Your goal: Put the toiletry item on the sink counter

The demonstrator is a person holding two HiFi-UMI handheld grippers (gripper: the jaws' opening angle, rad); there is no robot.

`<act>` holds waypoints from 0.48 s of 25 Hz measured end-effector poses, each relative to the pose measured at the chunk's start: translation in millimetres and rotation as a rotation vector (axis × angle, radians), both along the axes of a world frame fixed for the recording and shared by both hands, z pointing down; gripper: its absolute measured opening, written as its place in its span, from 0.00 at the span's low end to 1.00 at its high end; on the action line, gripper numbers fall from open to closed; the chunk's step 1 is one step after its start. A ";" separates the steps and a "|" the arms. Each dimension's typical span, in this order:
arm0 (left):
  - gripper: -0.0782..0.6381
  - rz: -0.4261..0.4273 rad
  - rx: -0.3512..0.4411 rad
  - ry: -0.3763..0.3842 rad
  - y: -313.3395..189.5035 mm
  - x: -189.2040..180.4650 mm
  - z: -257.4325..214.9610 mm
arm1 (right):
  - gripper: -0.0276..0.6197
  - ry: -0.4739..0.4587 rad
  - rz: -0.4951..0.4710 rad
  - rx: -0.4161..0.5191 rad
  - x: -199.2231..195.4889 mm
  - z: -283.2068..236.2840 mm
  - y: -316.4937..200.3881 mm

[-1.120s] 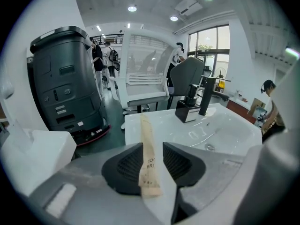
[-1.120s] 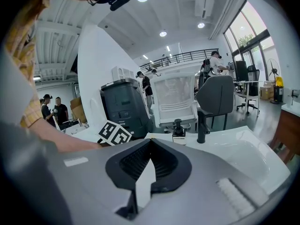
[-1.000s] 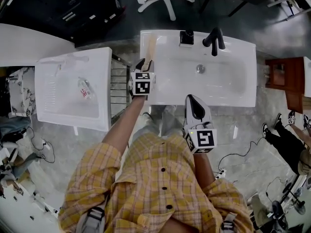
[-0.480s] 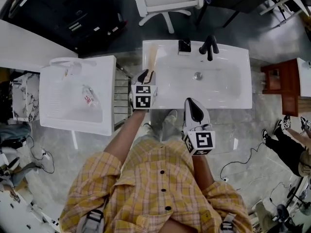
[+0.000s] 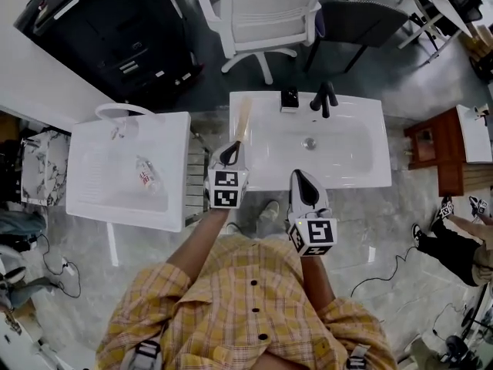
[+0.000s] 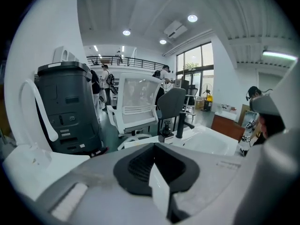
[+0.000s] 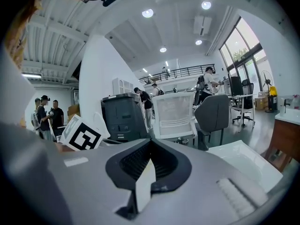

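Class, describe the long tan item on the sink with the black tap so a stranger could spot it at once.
Start at the white sink with the black tap, right of the other white basin. Along its flat left ledge lies a slim, pale tan item, pointing towards the back. Unlike the squat black object by the tap, it is long, thin and light-coloured.

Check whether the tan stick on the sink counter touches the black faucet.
Apart. The head view shows the tan stick lying along the sink counter's left rim and the black faucet at the back, bare counter between.
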State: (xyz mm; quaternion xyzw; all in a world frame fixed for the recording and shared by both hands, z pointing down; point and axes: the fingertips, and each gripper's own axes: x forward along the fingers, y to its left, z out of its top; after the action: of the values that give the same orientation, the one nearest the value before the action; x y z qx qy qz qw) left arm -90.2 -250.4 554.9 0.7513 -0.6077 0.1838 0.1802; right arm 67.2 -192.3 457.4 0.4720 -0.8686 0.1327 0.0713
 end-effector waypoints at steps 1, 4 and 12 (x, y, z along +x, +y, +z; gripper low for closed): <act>0.11 0.001 0.004 0.006 8.2 0.4 -4.2 | 0.04 0.000 0.000 -0.001 -0.8 -1.3 5.0; 0.11 0.000 0.034 0.020 24.3 0.0 -19.8 | 0.04 -0.007 -0.003 0.003 -5.3 -6.3 12.1; 0.11 0.017 0.149 0.041 45.3 2.7 -70.1 | 0.04 -0.029 -0.009 0.041 -18.4 -20.4 9.5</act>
State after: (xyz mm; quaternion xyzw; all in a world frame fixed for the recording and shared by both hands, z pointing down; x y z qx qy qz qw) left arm -87.5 -205.1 484.8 0.7714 -0.6093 0.1244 0.1347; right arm 48.8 -182.8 437.0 0.4673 -0.8743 0.1215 0.0496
